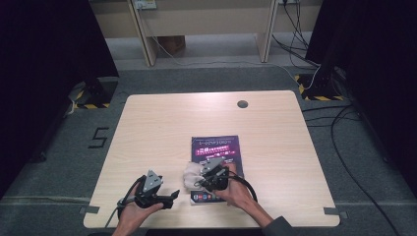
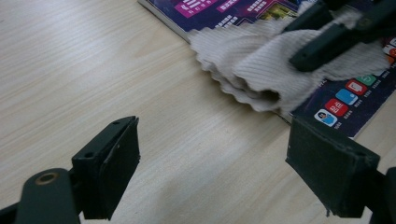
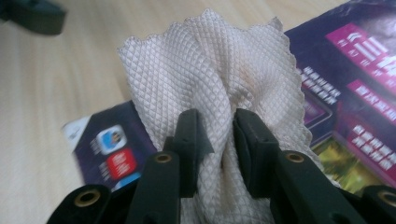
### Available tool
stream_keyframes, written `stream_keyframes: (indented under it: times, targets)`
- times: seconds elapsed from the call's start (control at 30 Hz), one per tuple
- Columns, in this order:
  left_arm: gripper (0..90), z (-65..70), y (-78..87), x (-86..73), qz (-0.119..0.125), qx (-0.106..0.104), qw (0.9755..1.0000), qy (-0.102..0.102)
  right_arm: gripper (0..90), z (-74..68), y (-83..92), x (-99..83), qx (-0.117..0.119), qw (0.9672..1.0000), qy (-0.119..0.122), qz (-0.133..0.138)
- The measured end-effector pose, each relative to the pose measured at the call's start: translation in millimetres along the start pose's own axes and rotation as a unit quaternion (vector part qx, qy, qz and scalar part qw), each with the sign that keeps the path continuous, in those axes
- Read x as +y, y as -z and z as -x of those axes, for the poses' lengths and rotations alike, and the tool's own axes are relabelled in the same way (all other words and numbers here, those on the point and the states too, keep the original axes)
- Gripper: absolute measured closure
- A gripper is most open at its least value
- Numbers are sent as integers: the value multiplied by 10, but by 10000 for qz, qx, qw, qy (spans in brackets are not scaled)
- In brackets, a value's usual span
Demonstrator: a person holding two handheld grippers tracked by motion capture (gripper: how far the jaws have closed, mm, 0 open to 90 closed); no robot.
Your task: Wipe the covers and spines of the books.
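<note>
Tabletop (image 1: 162,128): light wood grain, with a small dark round hole near its far edge.
Magazine (image 1: 218,147): dark purple cover with pink and white print, lying flat on the tabletop toward the person's side, right of middle; a row of small coloured icons runs along its near edge.
Cloth (image 3: 219,74): cream, with a diamond weave and a scalloped edge, bunched into folds; it rests on the near left corner of the magazine and spills over the magazine's left edge onto the wood.
Right gripper (image 1: 212,176): held over the near part of the magazine; its jaws are pressed in on a gathered fold of the cloth, pinching it between them.
Left gripper (image 1: 156,189): held low over bare wood to the left of the magazine, apart from the cloth; its jaws are spread wide with nothing between them but tabletop.
Hands: one hand (image 1: 132,214) holds the left gripper and the other hand (image 1: 239,192) holds the right, both reaching in from the near edge.
</note>
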State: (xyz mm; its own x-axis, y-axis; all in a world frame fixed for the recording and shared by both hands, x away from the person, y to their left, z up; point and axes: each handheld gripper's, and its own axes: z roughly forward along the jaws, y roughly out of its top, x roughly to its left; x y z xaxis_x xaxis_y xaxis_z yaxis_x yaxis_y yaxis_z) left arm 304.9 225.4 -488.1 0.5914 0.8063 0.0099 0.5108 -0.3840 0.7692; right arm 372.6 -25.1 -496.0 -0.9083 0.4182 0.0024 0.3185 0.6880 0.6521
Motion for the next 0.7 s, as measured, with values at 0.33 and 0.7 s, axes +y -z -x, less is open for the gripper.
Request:
stream_keyframes:
  times: [0.33,0.7]
  targets:
    - [163,6,-4,-2,-19,-5,10000,-11,712,-85,215,-237,106,9999,60,-31]
    - [164,16,-11,-2,-37,-21,10000,-24,712,142,466,-523,-259,9992,-297,6]
